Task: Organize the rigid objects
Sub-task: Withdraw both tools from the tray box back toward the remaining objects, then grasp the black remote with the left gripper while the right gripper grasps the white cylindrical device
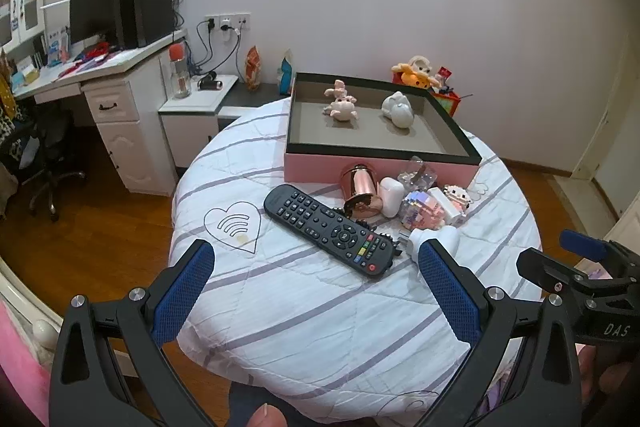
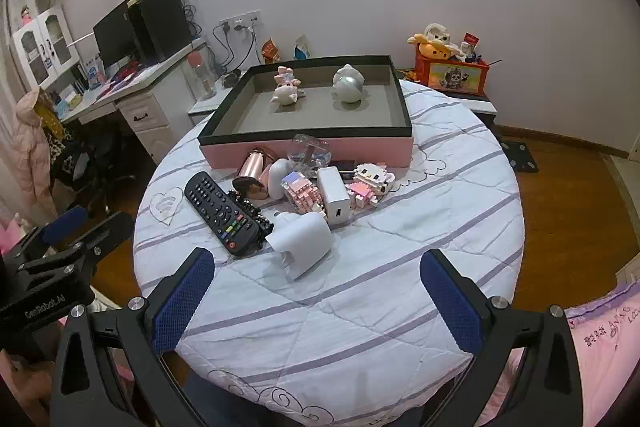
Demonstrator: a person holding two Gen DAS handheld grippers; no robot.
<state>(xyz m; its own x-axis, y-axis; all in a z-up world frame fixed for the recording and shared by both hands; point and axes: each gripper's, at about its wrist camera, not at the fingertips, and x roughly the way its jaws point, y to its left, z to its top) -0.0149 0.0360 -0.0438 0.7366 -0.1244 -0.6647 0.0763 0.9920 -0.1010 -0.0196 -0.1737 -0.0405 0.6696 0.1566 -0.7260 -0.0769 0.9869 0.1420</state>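
A pink box [image 1: 380, 169] [image 2: 224, 155] with a black rim stands at the far side of the round table; inside it are a pink pig figurine [image 1: 342, 107] [image 2: 286, 93] and a white figurine [image 1: 398, 111] [image 2: 349, 83]. In front of the box lie a black remote [image 1: 332, 231] [image 2: 222, 213], a rose-gold cup [image 1: 360, 193] [image 2: 252, 171], a white charger [image 2: 334, 195], block toys [image 2: 370, 183] [image 1: 424, 213] and a white plug adapter [image 2: 302, 241] [image 1: 434, 239]. My left gripper [image 1: 316, 267] hovers open, short of the remote. My right gripper [image 2: 316, 275] is open, just short of the adapter.
The table wears a white quilted cloth with grey stripes [image 1: 320, 307] [image 2: 360, 307]. A desk with a monitor [image 1: 94, 13] and an office chair [image 1: 44, 163] stand to the left. A toy-filled orange box [image 2: 452, 69] sits behind the table. Wood floor surrounds it.
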